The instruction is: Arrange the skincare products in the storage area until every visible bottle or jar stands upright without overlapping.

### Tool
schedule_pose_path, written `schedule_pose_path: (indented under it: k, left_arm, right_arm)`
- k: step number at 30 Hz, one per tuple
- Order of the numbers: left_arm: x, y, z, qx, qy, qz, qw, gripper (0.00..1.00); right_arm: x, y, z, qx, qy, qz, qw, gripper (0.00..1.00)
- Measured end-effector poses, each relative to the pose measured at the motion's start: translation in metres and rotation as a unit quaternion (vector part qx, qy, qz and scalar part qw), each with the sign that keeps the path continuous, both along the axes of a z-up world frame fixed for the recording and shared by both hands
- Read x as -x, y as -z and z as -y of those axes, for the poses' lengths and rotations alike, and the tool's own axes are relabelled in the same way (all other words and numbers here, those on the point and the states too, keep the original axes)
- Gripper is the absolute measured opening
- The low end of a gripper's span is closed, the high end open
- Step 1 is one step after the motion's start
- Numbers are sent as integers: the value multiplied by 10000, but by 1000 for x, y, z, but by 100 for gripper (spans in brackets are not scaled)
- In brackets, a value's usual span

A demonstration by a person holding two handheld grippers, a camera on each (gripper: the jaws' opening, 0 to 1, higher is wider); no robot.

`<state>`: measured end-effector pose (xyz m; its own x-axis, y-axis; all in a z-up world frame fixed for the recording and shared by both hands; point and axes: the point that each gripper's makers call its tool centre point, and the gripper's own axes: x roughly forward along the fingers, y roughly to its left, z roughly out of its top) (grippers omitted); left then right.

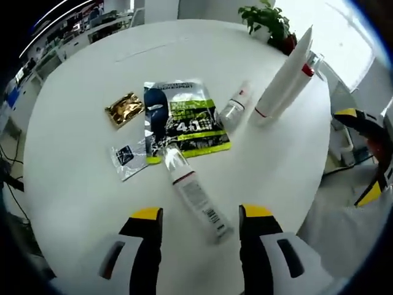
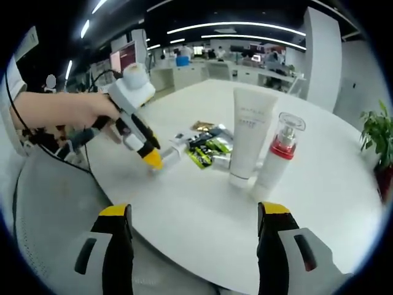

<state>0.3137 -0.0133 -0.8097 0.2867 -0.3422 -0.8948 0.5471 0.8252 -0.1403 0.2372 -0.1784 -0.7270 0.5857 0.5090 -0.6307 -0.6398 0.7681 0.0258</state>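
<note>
On the round white desk [image 1: 80, 184] I count four bottles or tubes and three flat sachets. Two containers stand upright side by side, near the far right edge in my left gripper view: a white tube [image 2: 250, 135] on its cap and a clear pump bottle [image 2: 277, 155] with a red collar, close enough that I cannot tell if they touch. Two lie flat: a long clear bottle [image 1: 192, 192] between my left tongs [image 1: 201, 216], and a small bottle [image 1: 234, 107] past the green sachet [image 1: 184, 120]. The long bottle's cap end overlaps that green sachet's near edge. A gold sachet [image 1: 124, 109] and a clear sachet [image 1: 127, 156] lie to the green one's left. My left tongs are wide, not holding anything. My right tongs [image 2: 195, 215] are wide too, empty, near the desk edge. One potted plant [image 1: 268, 19] stands at the far edge.
</note>
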Motion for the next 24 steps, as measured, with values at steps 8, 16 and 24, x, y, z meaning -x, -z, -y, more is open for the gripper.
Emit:
schedule_pose_path:
  k: [8,16,24]
  left_arm:
    - [-8,6,-1,-182,239,-137,9995,41]
    - [-10,11,2,-326,518,-144,9980,36]
    - [-10,15,2,-363,611,-145,9974,31]
  right_arm:
    - [0,0,0,3,10,2,10000,83]
    - [-1,1,0,7,9,-5,10000,83]
    - [-1,1,1,15,14,-3,10000,83]
